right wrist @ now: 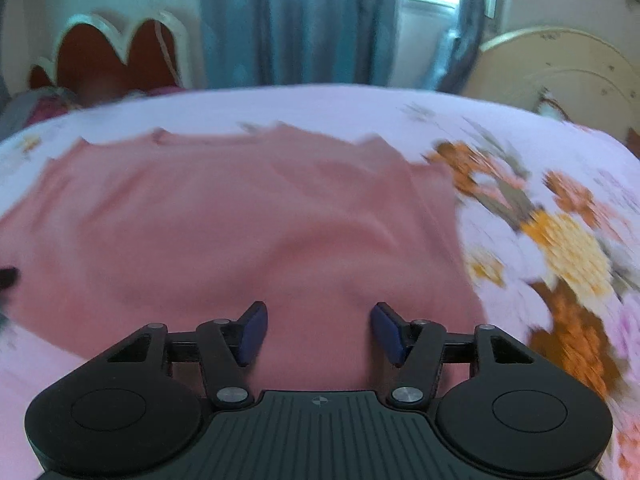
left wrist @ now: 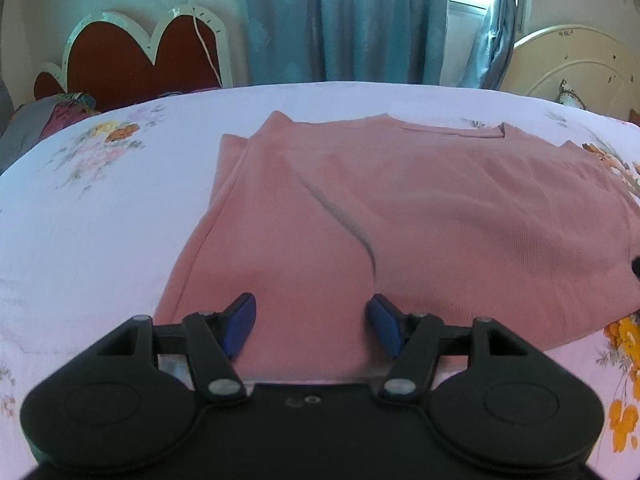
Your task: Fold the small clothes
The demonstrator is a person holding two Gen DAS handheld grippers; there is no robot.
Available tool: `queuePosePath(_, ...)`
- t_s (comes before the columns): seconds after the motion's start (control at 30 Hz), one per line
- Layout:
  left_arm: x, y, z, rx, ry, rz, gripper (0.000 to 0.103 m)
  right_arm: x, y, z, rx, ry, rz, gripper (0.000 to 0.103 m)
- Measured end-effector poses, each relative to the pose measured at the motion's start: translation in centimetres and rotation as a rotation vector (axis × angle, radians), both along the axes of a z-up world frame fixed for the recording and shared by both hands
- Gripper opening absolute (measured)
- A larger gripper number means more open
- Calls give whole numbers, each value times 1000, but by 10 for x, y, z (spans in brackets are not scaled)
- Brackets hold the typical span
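On the bed (left wrist: 120, 208), across its floral sheet, our pink garment (left wrist: 400, 216) lies spread flat with one side folded over, a crease running diagonally through it. Our left gripper (left wrist: 311, 322) hovers over the garment's near hem at 6 o'clock, jaws spread wide with nothing between the blue pads. Our right gripper (right wrist: 319, 330) is likewise wide apart and empty, over the near hem toward the garment's right side; its view is blurred. Orange flowers (right wrist: 568, 248) sit at 3 o'clock. Teal curtains (left wrist: 352, 20) hang at 12 o'clock.
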State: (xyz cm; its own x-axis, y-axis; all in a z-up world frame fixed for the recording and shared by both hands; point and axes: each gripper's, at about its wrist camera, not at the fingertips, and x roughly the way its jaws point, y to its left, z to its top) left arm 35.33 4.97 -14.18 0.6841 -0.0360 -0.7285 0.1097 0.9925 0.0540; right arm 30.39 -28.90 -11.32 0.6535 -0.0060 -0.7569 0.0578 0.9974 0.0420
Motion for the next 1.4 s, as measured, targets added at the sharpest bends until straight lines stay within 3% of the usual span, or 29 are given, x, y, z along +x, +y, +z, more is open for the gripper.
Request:
queuePosePath(0.7,4,-4,3,24,49,22,64,2,-5,-3,4,48,-21,61)
queuePosePath(0.87,0,-11,15,45,39,40,65,-2,-14,10,86,37,3,63)
queuePosePath(0.93,-5,-16,26,17,8,34,65,-4,-12,20,102,1,31,63)
queuePosePath(1.13,8,-36,35,-8,-8,26,66,9,30,43,87,-86,158,63)
queuePosePath(1.4,34,-41,17,19,0,43,66,37,84,37,81,-97,242,63)
